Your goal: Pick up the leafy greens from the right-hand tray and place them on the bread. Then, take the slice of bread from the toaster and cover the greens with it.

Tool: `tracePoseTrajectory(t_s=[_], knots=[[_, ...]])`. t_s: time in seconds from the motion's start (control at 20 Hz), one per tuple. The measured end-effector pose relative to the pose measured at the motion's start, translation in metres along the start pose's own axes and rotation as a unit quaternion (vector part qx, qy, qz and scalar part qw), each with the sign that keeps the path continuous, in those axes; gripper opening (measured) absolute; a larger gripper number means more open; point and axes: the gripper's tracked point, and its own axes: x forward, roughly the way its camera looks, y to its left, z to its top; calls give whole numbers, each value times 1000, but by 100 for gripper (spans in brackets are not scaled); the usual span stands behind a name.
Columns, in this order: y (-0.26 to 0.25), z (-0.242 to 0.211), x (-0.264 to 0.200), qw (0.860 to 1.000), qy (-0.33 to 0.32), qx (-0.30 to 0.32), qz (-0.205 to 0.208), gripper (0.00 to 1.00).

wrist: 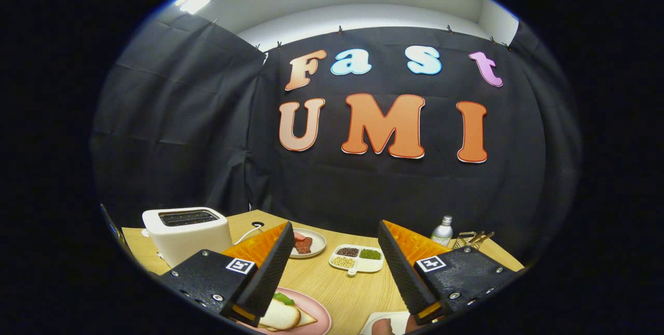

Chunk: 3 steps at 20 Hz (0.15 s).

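The gripper (pixel 334 273) is released, its fingers wide apart over the table (pixel 332 283) and holding nothing. Some greens (pixel 284 298) already lie on the bread (pixel 280 315) on the pink plate (pixel 319 314), beside the left finger. Bread is light and soft, so it is best pinched gently at an edge. The toaster (pixel 187 234) slots look dark, and I cannot tell if a slice is inside. The right tray (pixel 386 322) is cut off.

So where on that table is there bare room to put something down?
Bare wood lies between the open gripper's fingers, bordered by the pink plate and the divided dish. It is crowded around the toaster and small plate, and by the bottle and wire rack.
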Motion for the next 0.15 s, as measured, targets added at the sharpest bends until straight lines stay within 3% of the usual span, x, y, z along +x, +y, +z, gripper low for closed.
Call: tracePoseTrajectory(t_s=[0.15], knots=[[0, 6, -1, 1000, -12, 1, 1, 97]])
